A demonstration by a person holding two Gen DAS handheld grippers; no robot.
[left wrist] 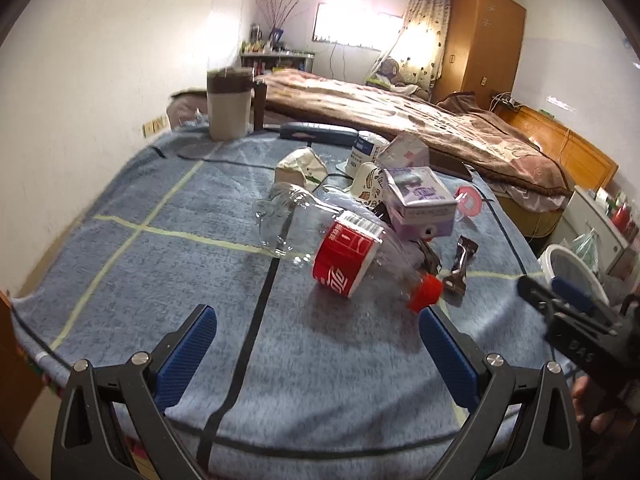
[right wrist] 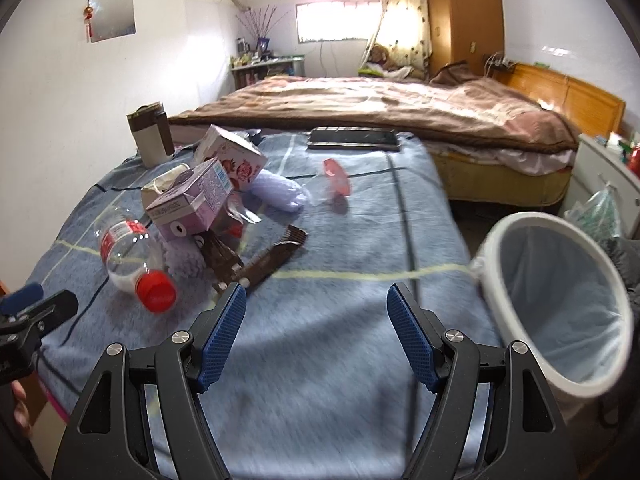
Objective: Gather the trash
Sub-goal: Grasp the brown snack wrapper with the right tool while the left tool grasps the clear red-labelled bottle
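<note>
An empty clear cola bottle [left wrist: 340, 248] with a red label and red cap lies on the blue blanket-covered table [left wrist: 160, 264]; it also shows in the right wrist view [right wrist: 128, 252]. Behind it lie purple cartons [left wrist: 420, 200] [right wrist: 192, 200], brown wrappers [left wrist: 460, 264] [right wrist: 260, 264], a pink lid [right wrist: 336, 178] and crumpled paper [left wrist: 300, 166]. My left gripper [left wrist: 316, 316] is open and empty, just short of the bottle. My right gripper [right wrist: 316, 300] is open and empty over the table's front. A white lined trash bin [right wrist: 560, 300] stands right of the table.
A brown-and-white cup [left wrist: 229, 100] stands at the table's far left. A dark phone [right wrist: 354, 138] lies at the far edge. A bed with a brown cover [right wrist: 380, 108] is behind, and a wooden wardrobe [right wrist: 464, 12] beyond it. The right gripper shows in the left wrist view [left wrist: 560, 296].
</note>
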